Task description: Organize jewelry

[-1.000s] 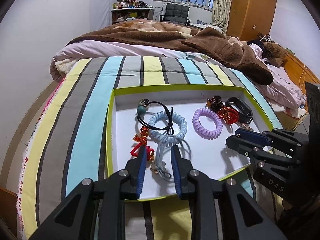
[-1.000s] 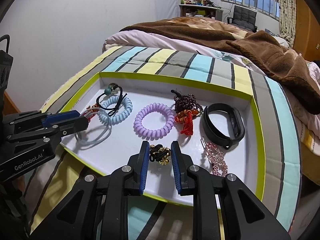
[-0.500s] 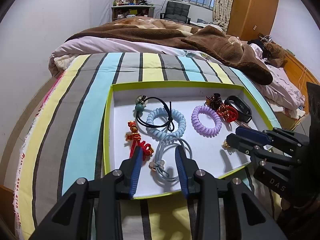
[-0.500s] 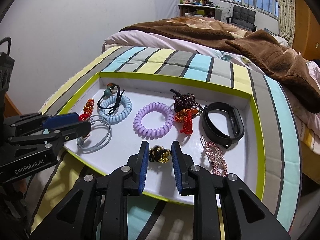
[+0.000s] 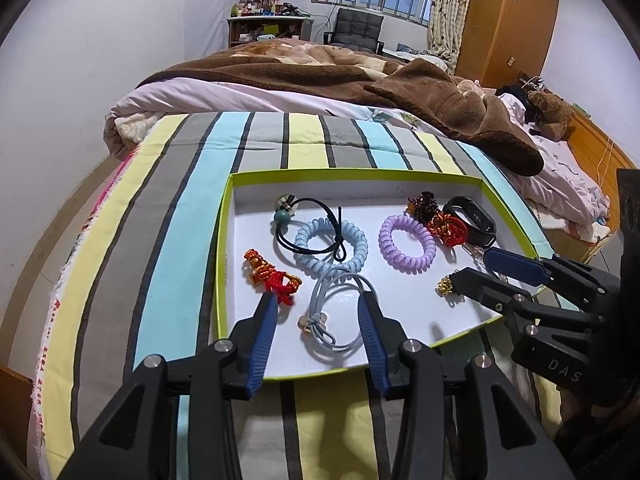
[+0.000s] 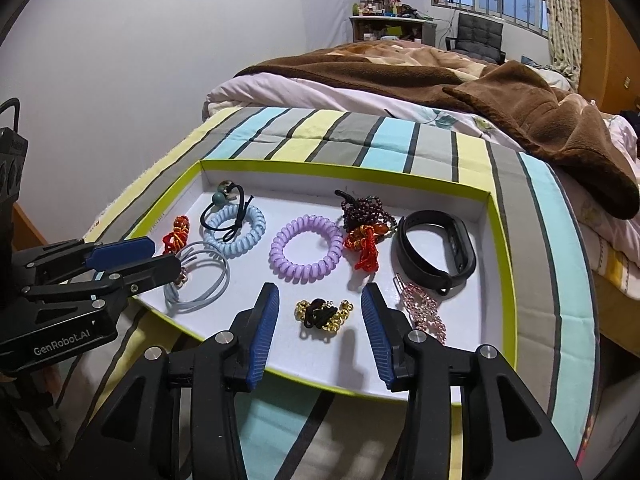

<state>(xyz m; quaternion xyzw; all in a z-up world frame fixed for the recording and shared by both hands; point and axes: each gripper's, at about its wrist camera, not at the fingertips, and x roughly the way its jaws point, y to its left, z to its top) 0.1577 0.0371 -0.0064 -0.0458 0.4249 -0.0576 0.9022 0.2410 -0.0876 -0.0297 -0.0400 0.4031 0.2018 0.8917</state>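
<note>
Two handheld grippers poised over a green-rimmed tray point(image 6: 505, 264) on a striped bedspread point(image 5: 176, 216). Left gripper point(image 5: 316, 306), jaws opening, spread either side of a pale blue hair tie point(image 5: 340, 312) lying free at the tray's near left. Right gripper point(image 6: 320, 308), jaws likewise opening, pinching nothing, astride a black-and-gold beaded tie point(image 6: 322, 314) on the near tray floor. Farther in: blue coil tie point(image 6: 236, 236), purple coil tie point(image 6: 306, 252), black wristband point(image 6: 436, 252) at far right.

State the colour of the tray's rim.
Lime green rim; clearest in the right wrist view.
</note>
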